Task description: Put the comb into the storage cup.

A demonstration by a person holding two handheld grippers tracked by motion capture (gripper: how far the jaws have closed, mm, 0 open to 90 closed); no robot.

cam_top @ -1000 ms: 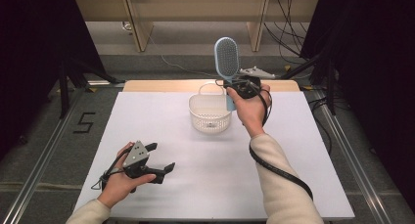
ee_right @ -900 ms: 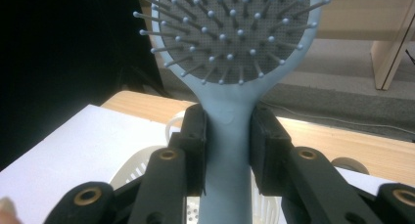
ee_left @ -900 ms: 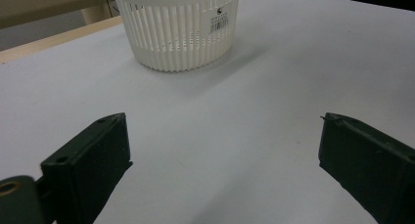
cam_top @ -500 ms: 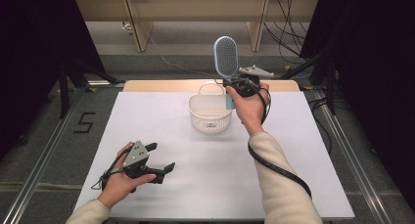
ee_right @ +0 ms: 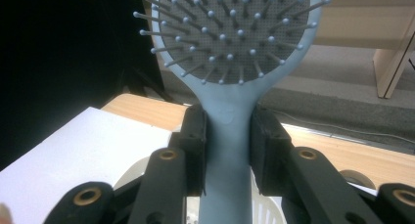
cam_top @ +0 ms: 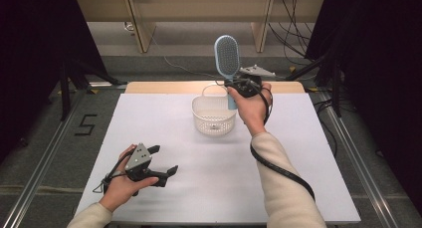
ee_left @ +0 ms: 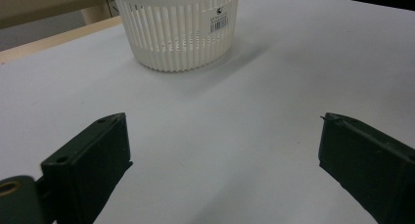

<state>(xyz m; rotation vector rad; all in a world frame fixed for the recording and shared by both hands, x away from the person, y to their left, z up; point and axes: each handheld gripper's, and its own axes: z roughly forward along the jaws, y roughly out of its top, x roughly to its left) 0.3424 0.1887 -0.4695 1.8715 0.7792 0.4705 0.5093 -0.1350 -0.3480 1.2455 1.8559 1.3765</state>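
The left tongs (cam_top: pixel 161 161) rest wide open and empty on the white tabletop (cam_top: pixel 149 118). The round white slotted plastic basket (cam_top: pixel 214 114) stands mid-table. Just above its far rim, the right tongs (ee_right: pixel 226 150) clamp the pale blue paddle hairbrush (cam_top: pixel 226 56) upright by its handle; lowering it in appears to remain.
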